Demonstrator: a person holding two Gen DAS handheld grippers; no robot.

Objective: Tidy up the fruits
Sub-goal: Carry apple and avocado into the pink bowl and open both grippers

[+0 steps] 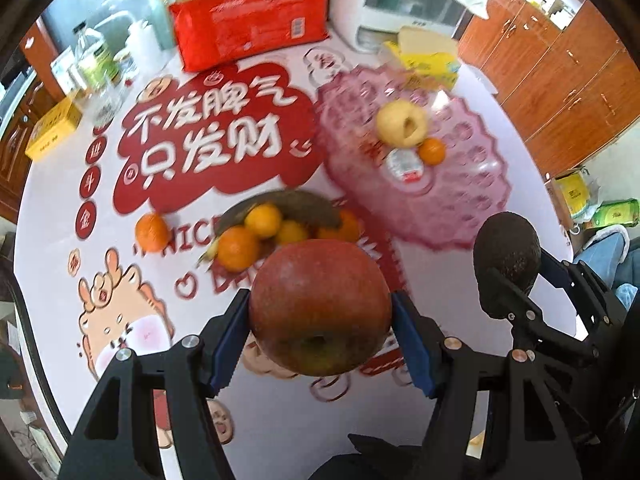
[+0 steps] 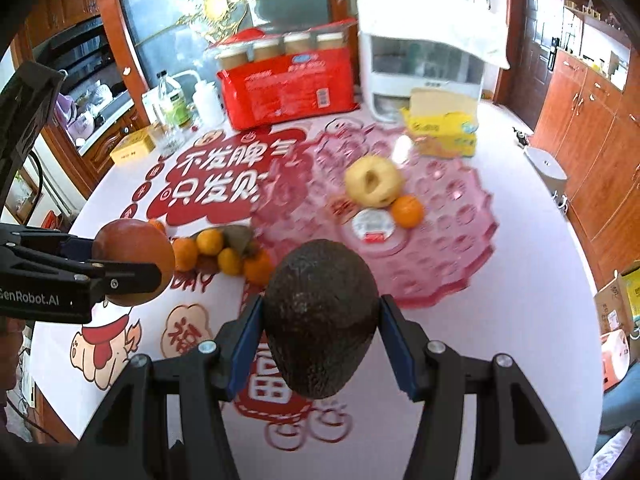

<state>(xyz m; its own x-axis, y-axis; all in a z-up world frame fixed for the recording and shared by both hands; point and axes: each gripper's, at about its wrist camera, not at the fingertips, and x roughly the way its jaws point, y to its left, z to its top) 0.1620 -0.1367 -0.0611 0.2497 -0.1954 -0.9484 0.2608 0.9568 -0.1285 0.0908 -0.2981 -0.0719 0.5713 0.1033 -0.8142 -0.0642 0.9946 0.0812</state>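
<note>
My left gripper (image 1: 320,320) is shut on a red apple (image 1: 320,306) and holds it above the table; it also shows in the right wrist view (image 2: 134,262). My right gripper (image 2: 320,330) is shut on a dark avocado (image 2: 320,316), seen in the left wrist view too (image 1: 506,254). A pink plastic fruit plate (image 1: 448,200) holds a yellow apple (image 1: 402,126) and a small orange (image 1: 432,151). A pile of several oranges (image 1: 264,232) with a dark banana (image 1: 296,206) lies left of the plate. One orange (image 1: 152,232) sits apart, further left.
A red drink pack (image 1: 252,20), a white appliance (image 2: 424,64), a yellow tissue box (image 2: 444,128), bottles (image 1: 96,64) and a yellow box (image 1: 54,128) stand along the table's far side. Wooden cabinets (image 2: 592,140) are to the right.
</note>
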